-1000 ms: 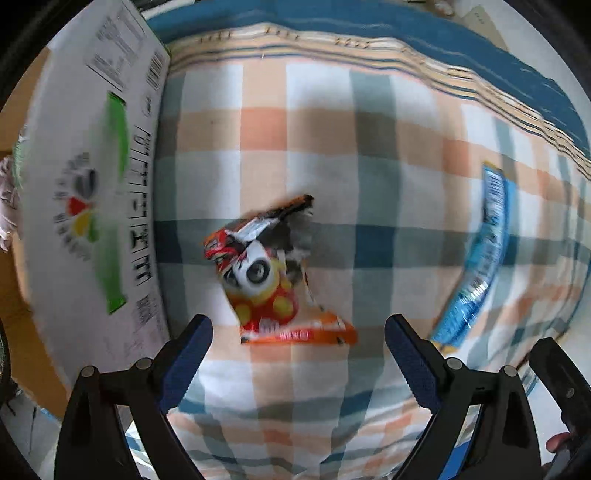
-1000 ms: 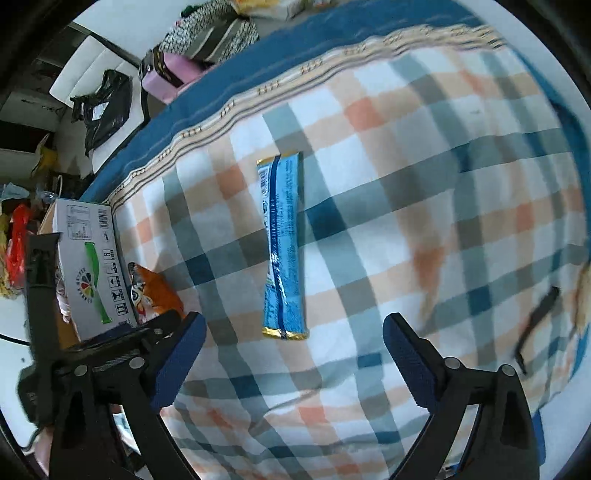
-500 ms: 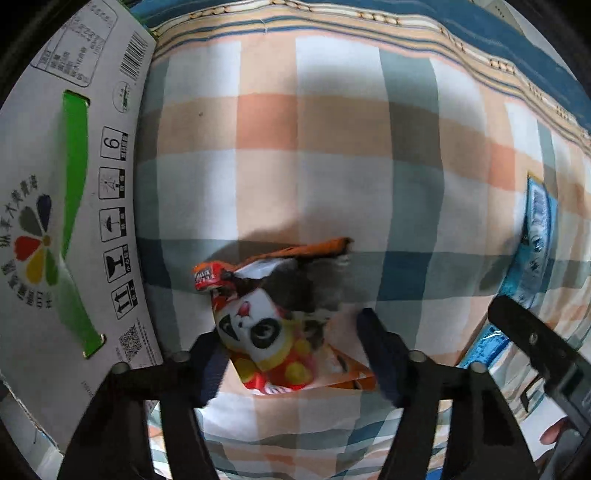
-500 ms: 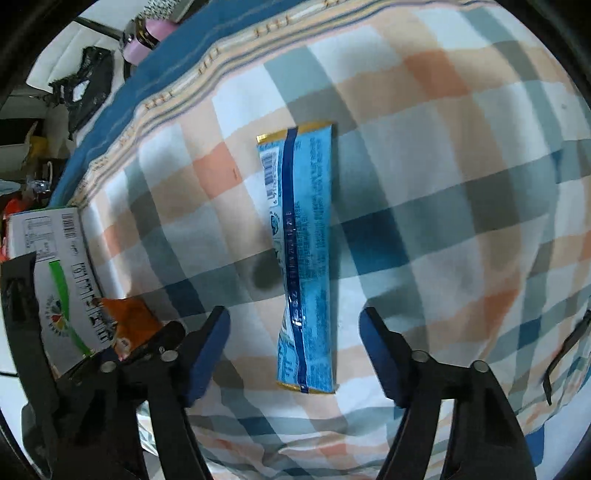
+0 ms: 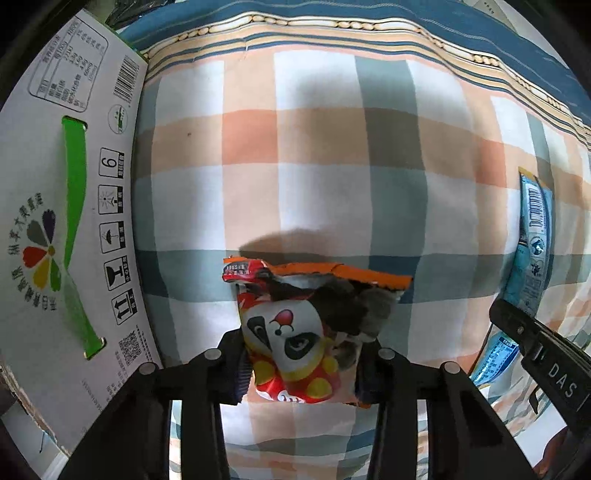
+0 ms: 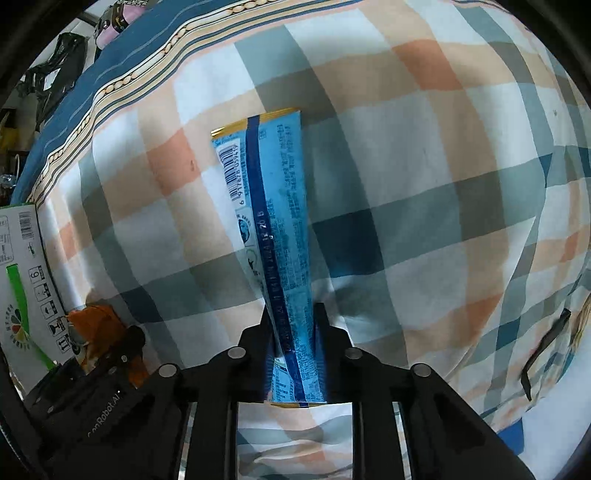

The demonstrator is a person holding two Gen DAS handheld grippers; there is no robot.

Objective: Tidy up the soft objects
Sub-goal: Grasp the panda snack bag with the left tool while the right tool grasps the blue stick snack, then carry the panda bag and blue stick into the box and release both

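A red and orange snack bag with a panda face (image 5: 306, 332) lies on the checked cloth (image 5: 332, 147). My left gripper (image 5: 301, 365) is shut on the bag's near end. A long blue wrapper packet (image 6: 273, 229) lies lengthwise on the cloth. My right gripper (image 6: 295, 350) is shut on the packet's near end. The packet also shows at the right edge of the left wrist view (image 5: 532, 240). The snack bag shows orange at the lower left of the right wrist view (image 6: 96, 325), partly behind the left gripper's body.
A white cardboard box with a green strap (image 5: 62, 221) stands at the left, close to the snack bag; it also shows in the right wrist view (image 6: 22, 280). A dark strap (image 6: 543, 347) lies at the right. A blue striped border (image 5: 369, 22) runs along the cloth's far edge.
Both grippers moved forward and down, and their jaws closed. The left one took hold of the panda bag, the right one took hold of the blue packet.
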